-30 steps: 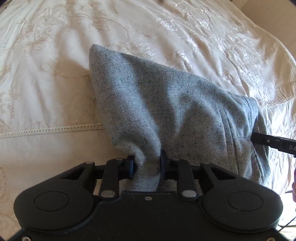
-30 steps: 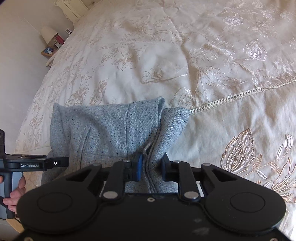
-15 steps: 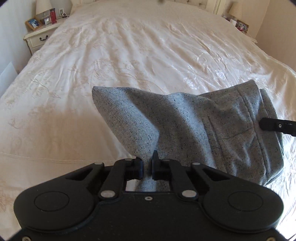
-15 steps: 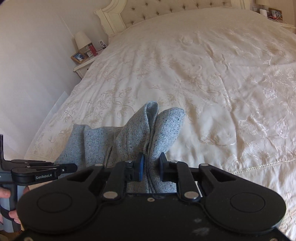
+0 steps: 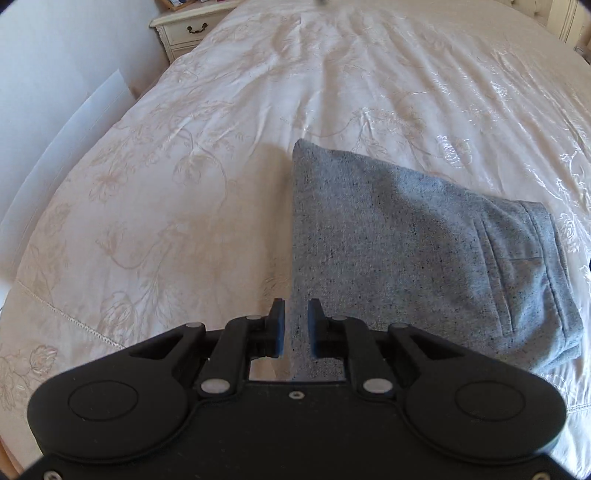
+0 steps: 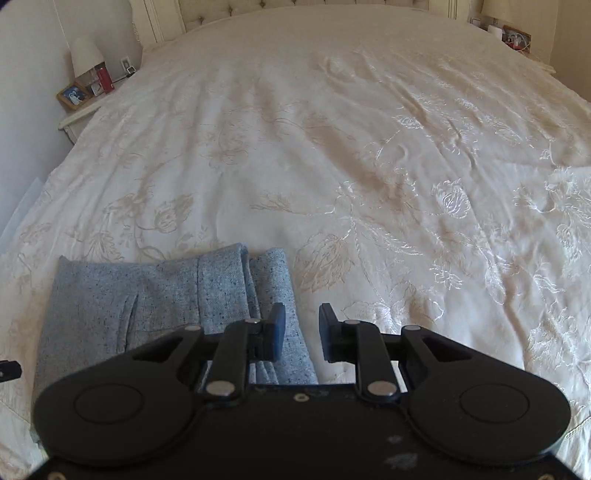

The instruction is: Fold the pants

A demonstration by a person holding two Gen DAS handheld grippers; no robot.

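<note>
The grey speckled pants [image 5: 406, 240] lie folded flat on the cream embroidered bedspread [image 5: 221, 147]. My left gripper [image 5: 296, 325] hovers over their near left edge. Its jaws are opening, and the cloth shows beneath the gap without being pinched. In the right wrist view the pants [image 6: 147, 295] lie at the lower left, waistband and pocket seam up. My right gripper [image 6: 302, 332] is over their right edge. Its jaws are also opening, with cloth behind the left pad and bare bedspread [image 6: 369, 147] behind the right one. A tip of the left gripper [image 6: 9, 369] shows at the left border.
A bedside table [image 6: 74, 114] at the far left holds a lamp [image 6: 86, 55], a red can [image 6: 105, 79] and a photo frame [image 6: 74, 94]. A second bedside table [image 6: 513, 37] stands far right, beside the tufted headboard [image 6: 295, 7]. A white panel [image 5: 74, 122] leans by the bed's left side.
Both grippers held the bunched, lifted pants and swung them across the bed. Now the pants lie flat and both pairs of jaws have parted from the cloth.
</note>
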